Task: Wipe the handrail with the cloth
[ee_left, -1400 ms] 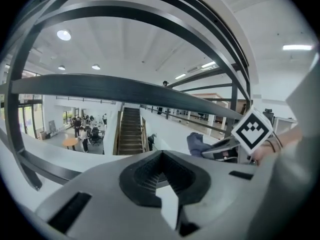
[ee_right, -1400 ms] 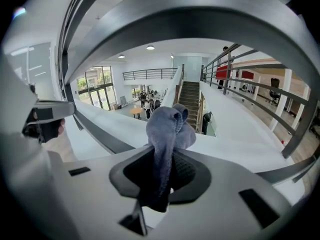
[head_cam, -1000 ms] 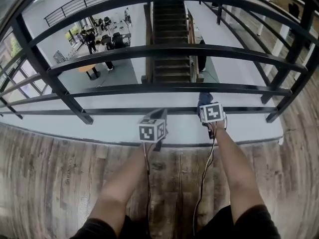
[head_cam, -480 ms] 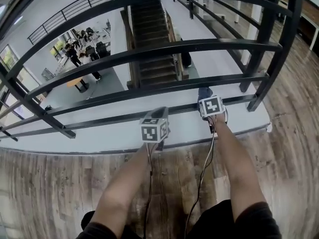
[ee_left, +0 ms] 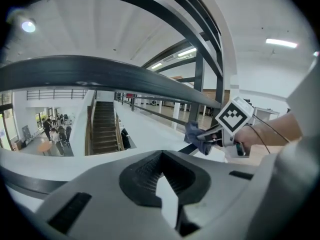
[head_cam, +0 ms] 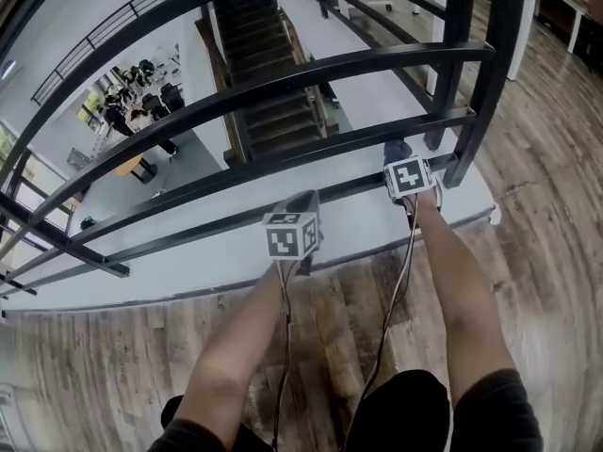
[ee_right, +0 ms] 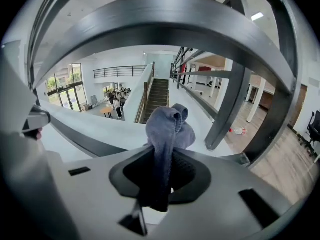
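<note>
A black metal handrail with several horizontal bars runs across the head view. My right gripper is shut on a blue-grey cloth, and it holds the cloth at the lowest bar, close to a thick upright post. In the right gripper view the cloth stands up out of the right gripper, under a broad bar. My left gripper hovers left of it near the same low bar, holding nothing. From the left gripper, the cloth shows against that bar.
Beyond the railing is a drop to a lower floor with a staircase and people at tables. A white ledge borders the wooden floor. A small bottle lies on the floor past the post.
The view has swung left to right. My right gripper with the cloth now sits nearer the upright post. The left gripper keeps its place beside it.
</note>
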{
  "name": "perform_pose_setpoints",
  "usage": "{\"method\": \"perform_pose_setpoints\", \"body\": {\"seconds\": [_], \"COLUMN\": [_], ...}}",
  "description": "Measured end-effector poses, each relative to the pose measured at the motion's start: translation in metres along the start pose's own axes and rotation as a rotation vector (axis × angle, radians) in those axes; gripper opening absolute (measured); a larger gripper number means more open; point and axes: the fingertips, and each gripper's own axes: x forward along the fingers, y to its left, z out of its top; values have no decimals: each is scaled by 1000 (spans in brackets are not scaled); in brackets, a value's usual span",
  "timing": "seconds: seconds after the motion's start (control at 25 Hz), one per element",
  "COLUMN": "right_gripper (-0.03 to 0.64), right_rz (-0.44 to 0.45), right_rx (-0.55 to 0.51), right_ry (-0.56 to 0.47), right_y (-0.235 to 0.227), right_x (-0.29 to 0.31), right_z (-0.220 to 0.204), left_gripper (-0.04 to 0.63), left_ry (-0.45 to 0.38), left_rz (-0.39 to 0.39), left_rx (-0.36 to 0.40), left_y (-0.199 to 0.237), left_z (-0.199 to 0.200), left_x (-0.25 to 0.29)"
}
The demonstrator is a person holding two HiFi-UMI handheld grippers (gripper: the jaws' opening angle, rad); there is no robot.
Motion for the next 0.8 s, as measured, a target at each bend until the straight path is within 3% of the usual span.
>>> {"method": "perform_pose_setpoints", "body": {"seconds": [0.32, 0.64, 0.72, 0.8], "right_gripper": [80, 80, 80, 80], "right_rz": [-84, -191, -175, -95], "right_rx": [-3, 1, 29, 84], "right_ry": [13, 17, 20, 12], "right_y": [-77, -143, -147, -133], "right_x": [1, -7, -7, -3], "right_z": [-11, -19, -19, -18], "left_gripper": [3, 3, 3, 3], "left_ry": [9, 8, 0, -4], "left_rz": [-48, -53, -58, -53], "left_rx": [17, 78, 86, 83], "left_y": [-44, -53, -53, -46], "left_z": [5, 6, 8, 8], "left_x": [33, 38, 33, 27]}}
